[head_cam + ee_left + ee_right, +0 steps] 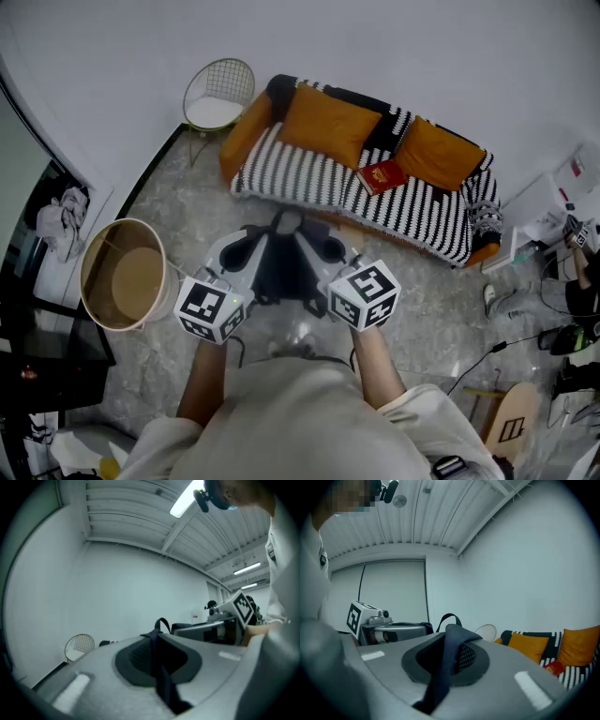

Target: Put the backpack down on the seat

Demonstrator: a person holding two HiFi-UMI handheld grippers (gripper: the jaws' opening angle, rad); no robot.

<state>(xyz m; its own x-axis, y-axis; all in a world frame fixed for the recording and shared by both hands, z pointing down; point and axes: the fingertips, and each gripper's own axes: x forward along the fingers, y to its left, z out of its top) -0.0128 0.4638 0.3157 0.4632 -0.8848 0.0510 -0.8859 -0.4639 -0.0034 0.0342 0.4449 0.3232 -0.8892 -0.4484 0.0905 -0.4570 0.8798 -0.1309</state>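
A grey backpack [281, 264] with black straps and a black mesh panel hangs in the air between my two grippers, just in front of the sofa [309, 178]. My left gripper [228, 281] and right gripper [345, 272] hold it from either side. In the left gripper view the backpack [154, 667] fills the lower frame and hides the jaws; a dark strap [164, 686] runs down toward them. The right gripper view shows the same: backpack [454, 663], strap [440, 681], jaws hidden. The sofa seat has a black-and-white striped cover and orange cushions [323, 122].
A red book [380, 175] lies on the sofa seat toward the right. A white wire chair [217, 94] stands left of the sofa. A round tan tub [127, 274] is on my left. Cables, shoes and clutter [553, 328] lie on the floor at the right.
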